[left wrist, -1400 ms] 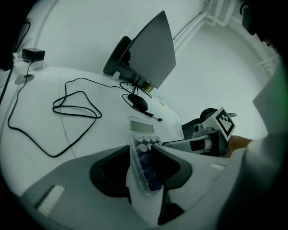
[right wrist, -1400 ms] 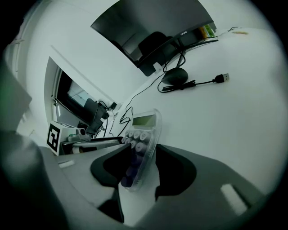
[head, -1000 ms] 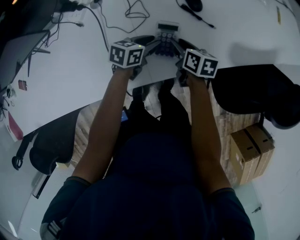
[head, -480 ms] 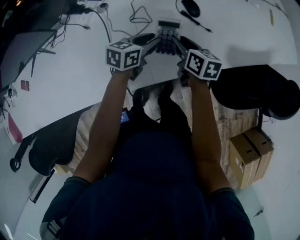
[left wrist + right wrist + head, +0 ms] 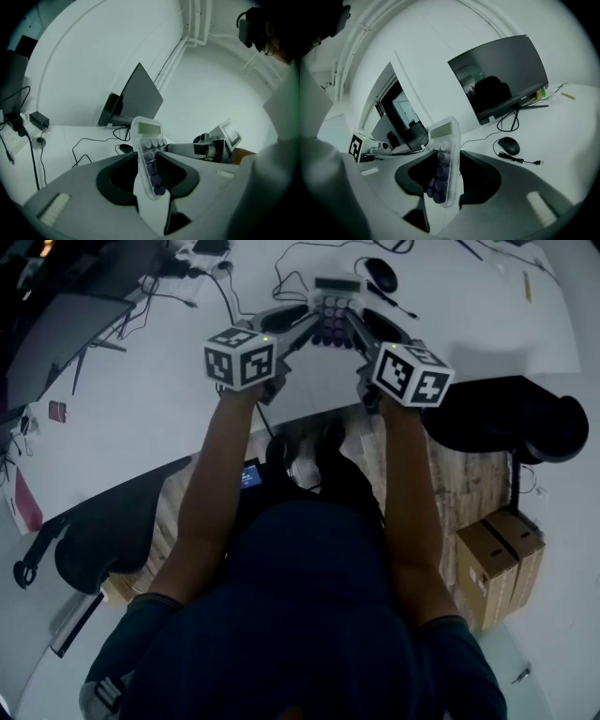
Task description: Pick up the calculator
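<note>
A clear calculator with a grey display and dark round keys is held between both grippers over the white desk. My left gripper is shut on its left side, my right gripper on its right side. In the left gripper view the calculator stands edge-on and tilted between the dark pads of the left gripper. The right gripper view shows the calculator the same way, pinched in the right gripper, display end up.
A black mouse with its cable lies just beyond the calculator, and loose cables run to its left. A dark monitor stands at the back. Black chairs and cardboard boxes are on the floor.
Both grippers have kept their hold and carried the calculator a little higher and farther from the desk edge, closer to the mouse in the head view.
</note>
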### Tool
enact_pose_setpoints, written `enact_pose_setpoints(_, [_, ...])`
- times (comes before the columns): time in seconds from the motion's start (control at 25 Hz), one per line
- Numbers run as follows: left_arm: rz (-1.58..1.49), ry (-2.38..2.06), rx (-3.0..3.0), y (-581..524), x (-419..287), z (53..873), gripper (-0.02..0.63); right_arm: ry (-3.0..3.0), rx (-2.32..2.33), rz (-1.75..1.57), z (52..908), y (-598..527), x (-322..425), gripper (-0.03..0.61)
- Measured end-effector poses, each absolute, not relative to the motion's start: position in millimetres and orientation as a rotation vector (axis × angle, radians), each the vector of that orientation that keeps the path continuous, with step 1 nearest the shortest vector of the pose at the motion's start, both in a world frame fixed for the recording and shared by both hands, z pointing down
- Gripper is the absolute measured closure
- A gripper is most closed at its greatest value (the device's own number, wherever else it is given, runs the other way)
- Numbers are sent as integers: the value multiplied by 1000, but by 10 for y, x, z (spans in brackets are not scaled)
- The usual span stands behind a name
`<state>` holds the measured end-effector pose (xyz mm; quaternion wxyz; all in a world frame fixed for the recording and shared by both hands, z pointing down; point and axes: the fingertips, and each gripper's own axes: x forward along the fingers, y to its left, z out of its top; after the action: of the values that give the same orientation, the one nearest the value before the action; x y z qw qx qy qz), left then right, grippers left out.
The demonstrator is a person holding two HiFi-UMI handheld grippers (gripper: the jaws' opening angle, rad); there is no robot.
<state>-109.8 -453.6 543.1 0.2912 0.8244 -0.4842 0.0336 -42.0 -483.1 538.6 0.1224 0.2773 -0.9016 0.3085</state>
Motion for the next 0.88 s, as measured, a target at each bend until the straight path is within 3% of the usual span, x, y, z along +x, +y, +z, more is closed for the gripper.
enact_pose_setpoints(0.88, [-87, -1420, 2424, -3958, -1582, 3975, 495, -2870, 723, 572, 3903, -4300, -906, 422])
